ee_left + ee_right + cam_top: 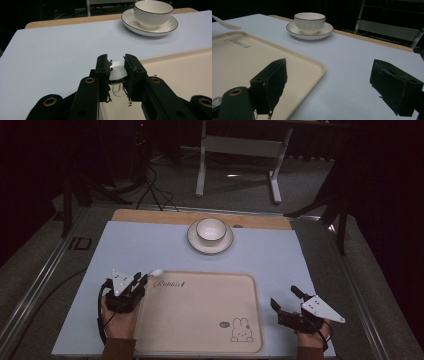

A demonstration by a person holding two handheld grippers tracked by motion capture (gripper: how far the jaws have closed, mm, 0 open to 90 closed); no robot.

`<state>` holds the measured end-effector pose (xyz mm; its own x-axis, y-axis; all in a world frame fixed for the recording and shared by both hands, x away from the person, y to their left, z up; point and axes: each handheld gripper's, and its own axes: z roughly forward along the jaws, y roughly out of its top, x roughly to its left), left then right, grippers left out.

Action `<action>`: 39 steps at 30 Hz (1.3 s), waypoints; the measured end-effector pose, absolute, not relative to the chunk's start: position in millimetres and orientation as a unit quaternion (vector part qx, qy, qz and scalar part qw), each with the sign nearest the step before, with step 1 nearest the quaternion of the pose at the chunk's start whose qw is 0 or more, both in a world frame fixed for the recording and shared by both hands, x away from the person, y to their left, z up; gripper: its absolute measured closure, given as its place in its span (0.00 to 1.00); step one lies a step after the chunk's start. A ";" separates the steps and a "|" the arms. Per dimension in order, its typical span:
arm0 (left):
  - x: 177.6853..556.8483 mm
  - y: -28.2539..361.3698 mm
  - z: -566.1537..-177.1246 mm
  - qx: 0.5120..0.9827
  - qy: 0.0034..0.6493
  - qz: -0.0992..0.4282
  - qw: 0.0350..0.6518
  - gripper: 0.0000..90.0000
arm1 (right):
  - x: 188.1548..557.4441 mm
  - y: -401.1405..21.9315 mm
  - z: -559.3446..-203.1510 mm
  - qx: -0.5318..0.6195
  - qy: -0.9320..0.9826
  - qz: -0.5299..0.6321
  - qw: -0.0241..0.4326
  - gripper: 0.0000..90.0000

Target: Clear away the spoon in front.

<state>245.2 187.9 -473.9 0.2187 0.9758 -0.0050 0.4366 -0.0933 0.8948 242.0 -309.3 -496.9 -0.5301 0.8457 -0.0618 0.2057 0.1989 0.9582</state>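
The left gripper (117, 72) is clamped on a small white ceramic spoon (117, 72), held over the far left corner of the beige plastic tray (200, 312), its bowl end (156, 272) jutting past the jaws. Glazed, it is probably light, stiff, slippery and chippable; a hold on the handle near its middle seems safest. The right gripper (328, 85) rests open at the tray's right edge.

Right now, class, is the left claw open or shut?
Shut on the white spoon: in the left gripper view the left claw has both black jaws pressed against the spoon's sides, above the tray's corner.
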 end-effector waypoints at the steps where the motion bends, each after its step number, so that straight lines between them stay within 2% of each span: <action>1: 244.6 187.7 -474.3 0.662 0.534 0.328 0.412 0.83 | 242.0 -309.5 -496.9 0.371 0.709 0.513 0.312 0.16; 39: 226.3 178.7 -503.1 0.681 0.542 0.312 0.382 0.82 | 240.3 -310.0 -496.6 0.371 0.709 0.512 0.312 0.15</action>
